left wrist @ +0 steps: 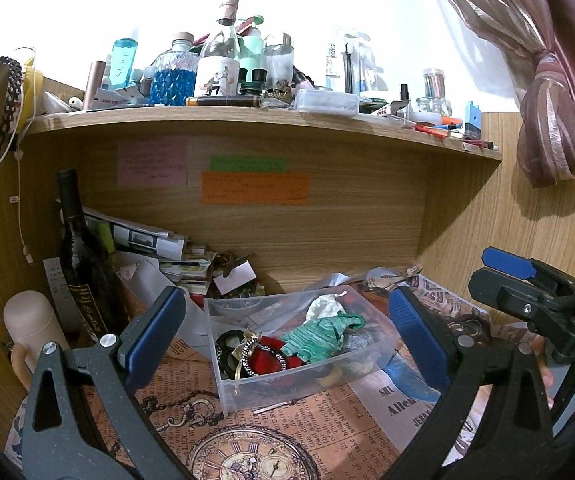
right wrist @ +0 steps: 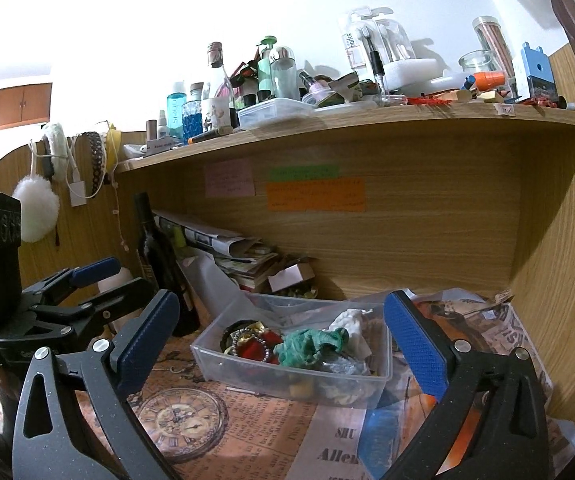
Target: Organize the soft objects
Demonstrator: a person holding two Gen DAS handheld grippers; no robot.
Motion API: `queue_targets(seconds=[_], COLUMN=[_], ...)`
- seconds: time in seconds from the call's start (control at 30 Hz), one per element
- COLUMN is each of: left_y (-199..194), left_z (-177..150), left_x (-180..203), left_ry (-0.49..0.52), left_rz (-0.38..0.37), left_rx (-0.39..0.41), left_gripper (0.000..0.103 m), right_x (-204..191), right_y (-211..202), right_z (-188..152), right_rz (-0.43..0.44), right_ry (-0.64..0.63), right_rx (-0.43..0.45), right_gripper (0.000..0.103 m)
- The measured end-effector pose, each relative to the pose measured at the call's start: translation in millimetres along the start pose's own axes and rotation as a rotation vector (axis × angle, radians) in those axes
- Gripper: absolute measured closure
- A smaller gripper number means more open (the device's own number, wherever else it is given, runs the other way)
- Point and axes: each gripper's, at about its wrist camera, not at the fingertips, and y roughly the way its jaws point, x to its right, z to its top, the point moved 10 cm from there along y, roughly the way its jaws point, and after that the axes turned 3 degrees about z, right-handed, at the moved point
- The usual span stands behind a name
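A clear plastic bin (left wrist: 247,390) stands on the printed paper under the shelf, also in the right wrist view (right wrist: 247,378). It holds a green scrunchie (left wrist: 319,334) (right wrist: 307,344), a white cloth piece (left wrist: 323,306) (right wrist: 351,324), a red fabric item with a beaded band (left wrist: 265,356) (right wrist: 253,346) and other small soft items. My left gripper (left wrist: 287,332) is open and empty, in front of the bin. My right gripper (right wrist: 283,340) is open and empty, also facing the bin. Each gripper shows at the edge of the other's view.
A dark wine bottle (left wrist: 81,256) and a pale mug (left wrist: 33,326) stand left of the bin. Stacked papers (left wrist: 159,248) lie behind it. The shelf above (left wrist: 247,118) is crowded with bottles and jars. A curtain (left wrist: 547,100) hangs at the right.
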Motion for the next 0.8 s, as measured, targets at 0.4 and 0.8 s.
queue_targets(seconds=[0.4,0.8], left_y=[3.0,6.7], left_z=[-1.2,0.1], left_x=[0.6,-0.3], left_ry=[0.004,0.003], left_rz=[-0.007,-0.032], left_rx=[-0.012,-0.01], left_gripper=[0.0,0.0], right_x=[-3.8,-3.2], right_y=[0.9,1.8], right_z=[-0.2,-1.1], right_rz=[0.015,0.014], right_ry=[-0.002,-0.001], right_rx=[0.002,0.001], right_gripper=[0.0,0.0])
